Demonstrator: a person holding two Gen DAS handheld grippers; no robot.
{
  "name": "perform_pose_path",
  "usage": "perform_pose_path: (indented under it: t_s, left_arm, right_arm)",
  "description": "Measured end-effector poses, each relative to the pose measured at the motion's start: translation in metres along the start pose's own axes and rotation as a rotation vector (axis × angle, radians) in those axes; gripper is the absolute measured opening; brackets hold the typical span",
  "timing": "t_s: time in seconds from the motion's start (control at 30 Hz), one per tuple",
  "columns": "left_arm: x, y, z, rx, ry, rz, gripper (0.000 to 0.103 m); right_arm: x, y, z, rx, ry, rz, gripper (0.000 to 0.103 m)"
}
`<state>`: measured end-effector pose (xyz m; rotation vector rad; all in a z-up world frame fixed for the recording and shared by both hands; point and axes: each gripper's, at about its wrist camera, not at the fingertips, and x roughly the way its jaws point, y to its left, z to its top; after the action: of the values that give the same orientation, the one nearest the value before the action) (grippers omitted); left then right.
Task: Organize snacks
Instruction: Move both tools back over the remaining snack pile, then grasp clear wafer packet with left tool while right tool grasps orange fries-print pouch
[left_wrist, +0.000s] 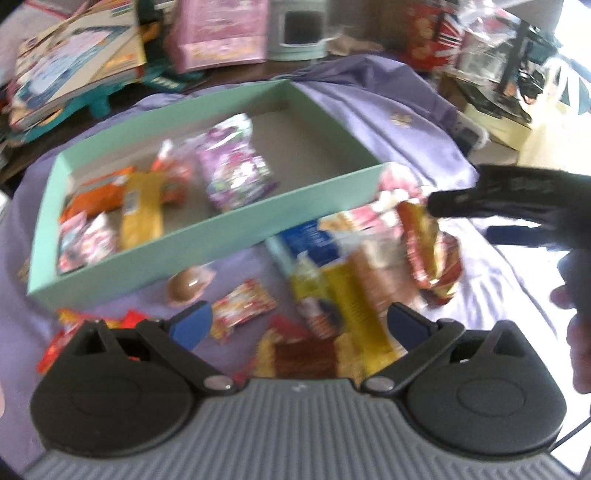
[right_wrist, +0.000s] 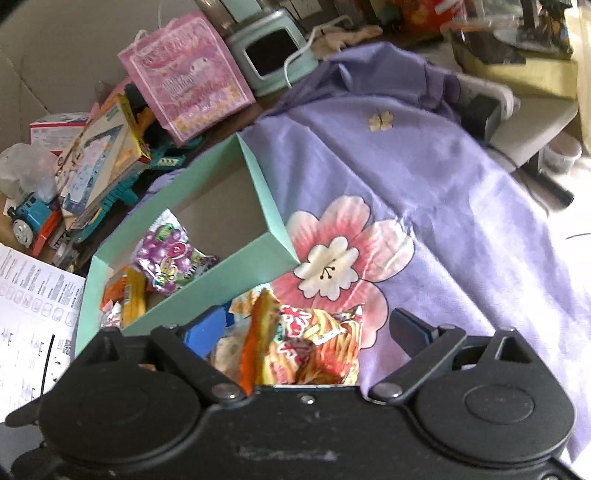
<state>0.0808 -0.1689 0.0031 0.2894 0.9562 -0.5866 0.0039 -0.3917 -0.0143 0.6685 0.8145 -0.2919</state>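
Note:
A mint green box (left_wrist: 207, 236) lies on a purple flowered cloth (right_wrist: 424, 177). It holds a purple grape candy bag (left_wrist: 232, 166), an orange pack (left_wrist: 96, 195), a yellow pack (left_wrist: 142, 214) and small pink packs. Loose snacks lie in front of the box: a blue pack (left_wrist: 306, 240), a brown round sweet (left_wrist: 188, 288) and a long yellow pack (left_wrist: 354, 306). My left gripper (left_wrist: 301, 325) hovers open above this pile, holding nothing. My right gripper (right_wrist: 306, 332) is open and straddles a red and yellow noodle snack bag (right_wrist: 317, 350). Its right pad stands apart from the bag.
Behind the box stand a pink gift bag (right_wrist: 188, 77), a mint appliance (right_wrist: 273, 55), stacked toy boxes (left_wrist: 74, 70) and a toy train (right_wrist: 29, 218). A printed sheet (right_wrist: 29, 314) lies at the left. A person's hand (left_wrist: 580, 332) shows at the right edge.

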Motion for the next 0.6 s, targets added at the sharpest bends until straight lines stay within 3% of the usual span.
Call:
perform_pose_path:
  t_s: [0.1,0.2,0.23,0.5,0.6]
  left_arm:
    - [0.007,-0.017,0.008,0.029,0.010,-0.017,0.103]
    - [0.017,-0.033,0.013,0.065,0.026,-0.021,0.103]
    - [0.020,-0.037,0.015,0.073,0.031,-0.021,0.103]
    - [0.048,-0.056,0.017,0.081,0.078,-0.045,0.102]
    - [0.049,-0.055,0.018,0.080,0.074,-0.088,0.079]
  right_arm:
    - [0.014,-0.005,-0.003,0.018,0.040,0.029,0.098]
    - [0.019,-0.015,-0.010,0.022,0.070,0.056,0.065]
    - [0.018,-0.020,-0.013,0.030,0.069,0.072,0.063]
    - [0.004,-0.035,-0.023,0.059,0.064,0.092,0.062]
    - [0.007,-0.035,-0.022,0.073,0.070,0.093,0.064]
